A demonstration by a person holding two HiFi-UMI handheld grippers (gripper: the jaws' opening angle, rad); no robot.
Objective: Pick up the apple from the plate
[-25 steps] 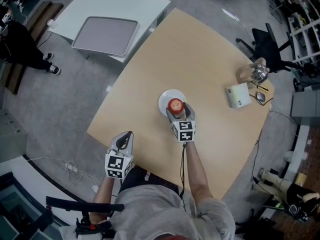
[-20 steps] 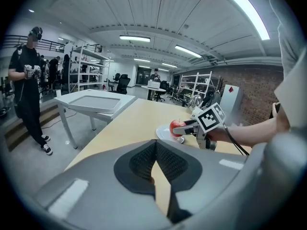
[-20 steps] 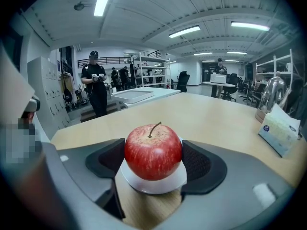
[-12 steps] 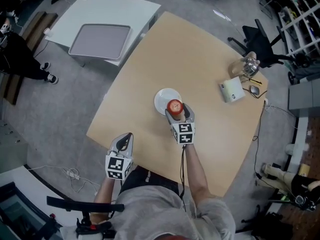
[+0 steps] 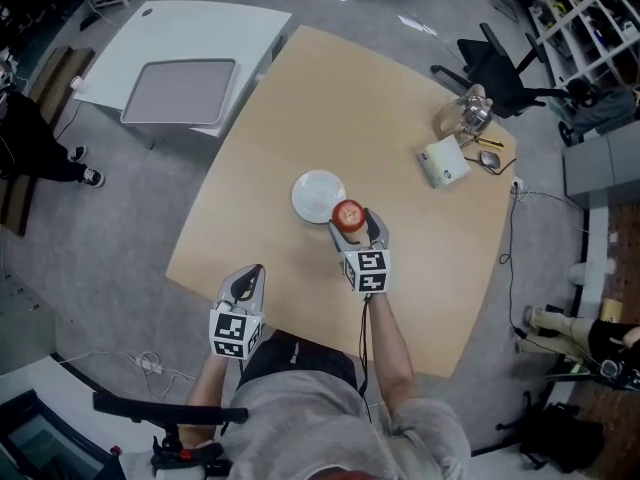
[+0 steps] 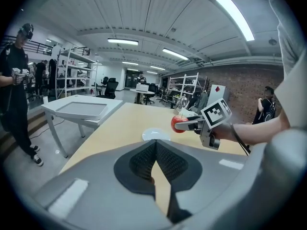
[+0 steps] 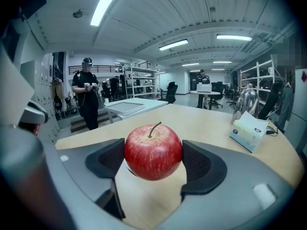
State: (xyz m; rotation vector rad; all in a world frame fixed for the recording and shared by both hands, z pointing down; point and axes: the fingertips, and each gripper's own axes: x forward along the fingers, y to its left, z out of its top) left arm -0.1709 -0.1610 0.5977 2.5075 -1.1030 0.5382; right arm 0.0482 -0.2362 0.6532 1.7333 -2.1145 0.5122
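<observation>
A red apple [image 5: 349, 214] [image 7: 153, 151] hangs above the table, clamped upright between the jaws of my right gripper [image 5: 352, 226] [image 7: 153, 163]. In the left gripper view the apple [image 6: 178, 123] shows lifted clear of the tabletop. The white plate [image 5: 318, 196] [image 6: 155, 135] lies bare on the wooden table, just left of and beyond the apple. My left gripper [image 5: 247, 280] [image 6: 154, 168] hovers over the table's near edge with its jaws shut together and nothing between them.
A tissue box [image 5: 443, 162] [image 7: 248, 131], a glass kettle [image 5: 465, 116] and a mouse [image 5: 489, 157] sit at the table's far right corner. A white side table with a grey tray [image 5: 180, 90] stands to the far left. A person [image 7: 88, 98] stands beyond it.
My right gripper has drawn the apple off the plate, toward me and to the right. The plate now lies bare. The left gripper has stayed put.
</observation>
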